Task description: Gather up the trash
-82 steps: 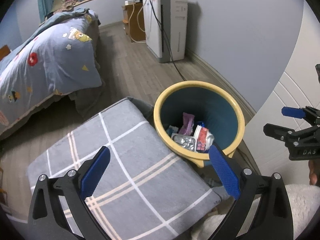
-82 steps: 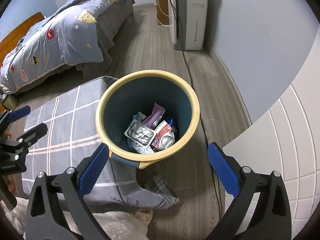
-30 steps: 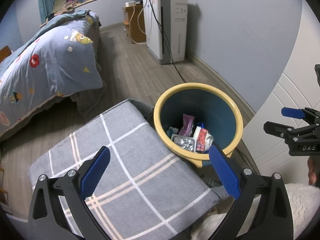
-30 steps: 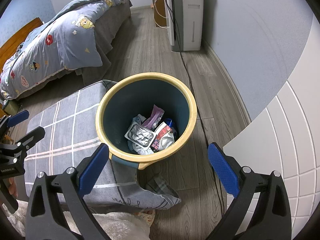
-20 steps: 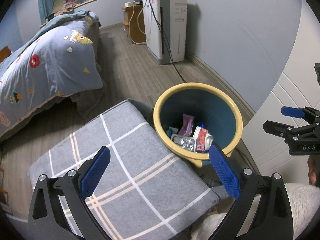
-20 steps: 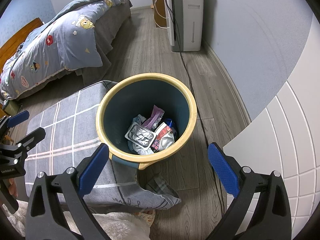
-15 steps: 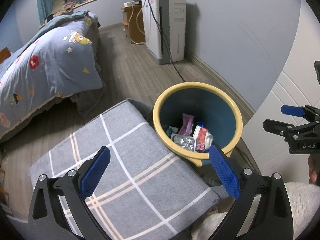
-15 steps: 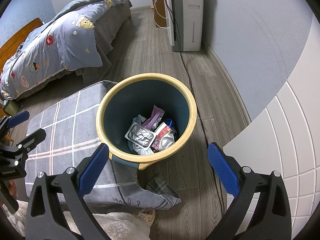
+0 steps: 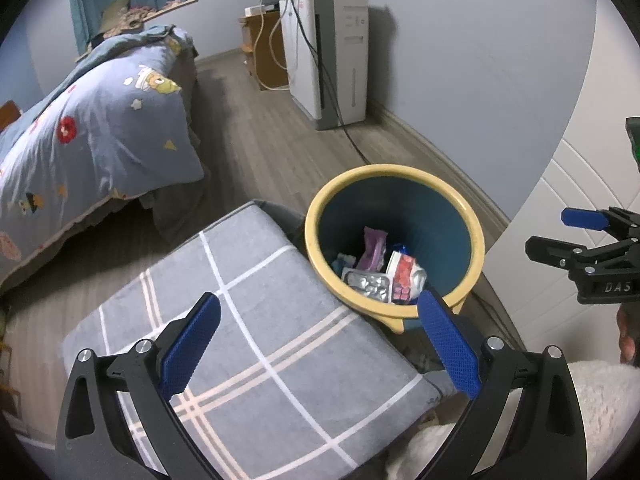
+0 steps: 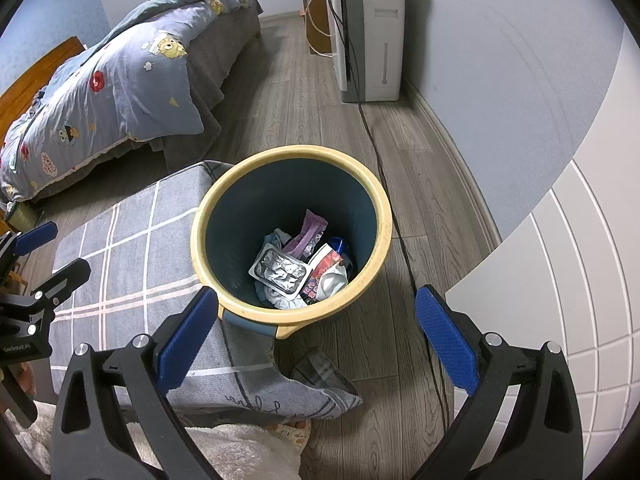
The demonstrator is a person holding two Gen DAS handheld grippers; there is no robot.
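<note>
A blue trash bin with a yellow rim point(image 9: 394, 172) point(image 10: 384, 208) stands on the wood floor beside a grey checked cushion point(image 9: 256, 336) point(image 10: 132, 248). Inside lie a silver blister pack point(image 10: 280, 270) point(image 9: 368, 282), a purple wrapper point(image 10: 310, 228) point(image 9: 374, 246), a red-and-white packet point(image 10: 326, 268) point(image 9: 404, 276) and crumpled scraps. My left gripper point(image 9: 316, 344) point(image 10: 46, 252) hovers open over the cushion, nothing between its blue pads. My right gripper point(image 10: 316, 334) point(image 9: 560, 232) is open above the bin's near rim, empty.
A bed with a blue cartoon duvet point(image 9: 88, 128) point(image 10: 120, 84) fills the left. A white appliance point(image 9: 336, 64) point(image 10: 370, 28) stands by the far wall, its black cable point(image 10: 384, 184) running along the floor past the bin. White panelled furniture point(image 10: 580, 260) is on the right. A fluffy white fabric point(image 10: 224, 452) lies below.
Both grippers have stayed almost still and open; the views shifted only slightly. The bin's contents look the same.
</note>
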